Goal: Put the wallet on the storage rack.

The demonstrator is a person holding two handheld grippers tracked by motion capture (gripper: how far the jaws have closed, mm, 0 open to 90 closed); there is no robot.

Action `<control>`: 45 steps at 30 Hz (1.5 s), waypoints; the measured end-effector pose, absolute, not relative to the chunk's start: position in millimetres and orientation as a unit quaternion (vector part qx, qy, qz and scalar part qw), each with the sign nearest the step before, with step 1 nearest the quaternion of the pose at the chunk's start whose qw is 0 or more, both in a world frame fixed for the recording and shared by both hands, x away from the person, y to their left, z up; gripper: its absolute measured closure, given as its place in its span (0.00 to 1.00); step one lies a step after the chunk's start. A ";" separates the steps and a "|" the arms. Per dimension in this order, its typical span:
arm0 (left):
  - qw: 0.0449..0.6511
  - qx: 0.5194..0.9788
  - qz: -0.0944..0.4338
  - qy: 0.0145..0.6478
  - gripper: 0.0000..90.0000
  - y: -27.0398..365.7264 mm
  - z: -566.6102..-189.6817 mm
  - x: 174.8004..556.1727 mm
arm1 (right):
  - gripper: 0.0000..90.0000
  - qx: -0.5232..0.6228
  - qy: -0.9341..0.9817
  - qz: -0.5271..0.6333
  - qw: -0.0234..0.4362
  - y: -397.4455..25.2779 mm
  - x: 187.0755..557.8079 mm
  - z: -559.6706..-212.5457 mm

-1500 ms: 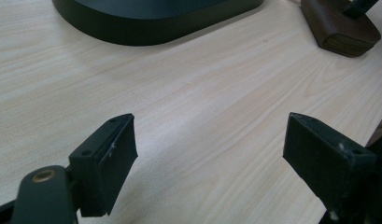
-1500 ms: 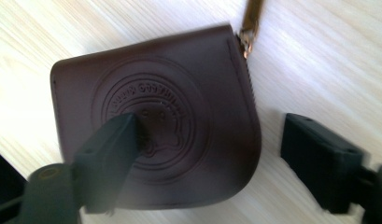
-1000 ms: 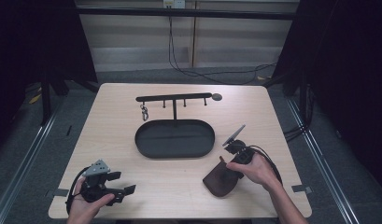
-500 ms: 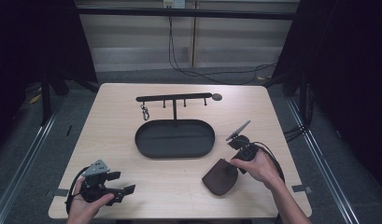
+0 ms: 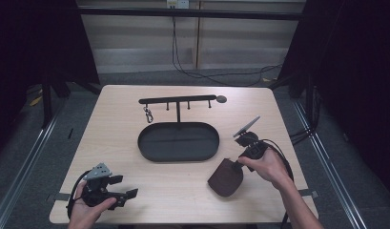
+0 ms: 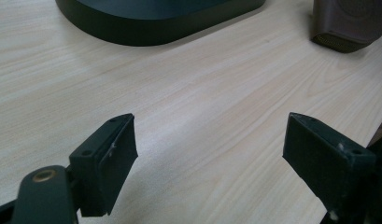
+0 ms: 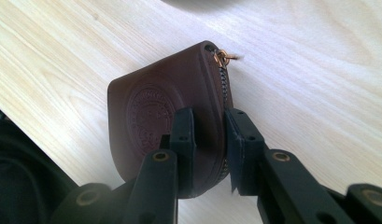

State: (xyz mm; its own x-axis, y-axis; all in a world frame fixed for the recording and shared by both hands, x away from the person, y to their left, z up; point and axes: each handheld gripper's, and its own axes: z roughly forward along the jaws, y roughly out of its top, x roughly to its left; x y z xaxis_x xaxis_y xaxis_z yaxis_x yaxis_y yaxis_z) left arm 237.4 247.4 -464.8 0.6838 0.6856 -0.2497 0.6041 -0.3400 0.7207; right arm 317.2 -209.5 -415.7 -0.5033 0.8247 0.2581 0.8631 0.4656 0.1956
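1. A pale wood-grain surface (image 5: pixel 116 138) with rounded corners sits mid-room, evenly lit from above, with soft shadows only.
2. Grey floor (image 5: pixel 35 143) runs around it on every side.
3. Metal rails (image 5: pixel 25 162) run along the floor at left, and another rail (image 5: pixel 326 162) at right.
4. Behind, a light panelled wall (image 5: pixel 140 43), with a low ledge at its foot.
5. A dark horizontal bar (image 5: pixel 207 13) crosses the top, in front of that wall.
6. Black cables (image 5: pixel 216 78) hang down the wall and trail across the floor behind.
7. Black curtains (image 5: pixel 35 47) close off the left, and more dark drape (image 5: pixel 359 71) covers the right.
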 end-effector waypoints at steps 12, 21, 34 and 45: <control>0.418 0.817 0.048 0.395 0.19 247.6 -464.8 237.3 | 0.87 -0.488 -0.857 -0.157 0.053 -203.4 320.8 -397.6; 0.419 0.816 0.049 0.395 0.19 248.1 -464.5 237.2 | 0.89 -0.489 -0.858 -0.148 0.048 -199.0 322.6 -388.5; 0.420 0.815 0.048 0.396 0.19 248.3 -464.4 237.4 | 0.91 -0.488 -0.862 -0.131 0.035 -193.8 324.1 -375.0; 0.419 0.816 0.048 0.394 0.19 248.2 -464.5 237.6 | 0.91 -0.491 -0.864 -0.109 0.028 -189.0 326.7 -360.2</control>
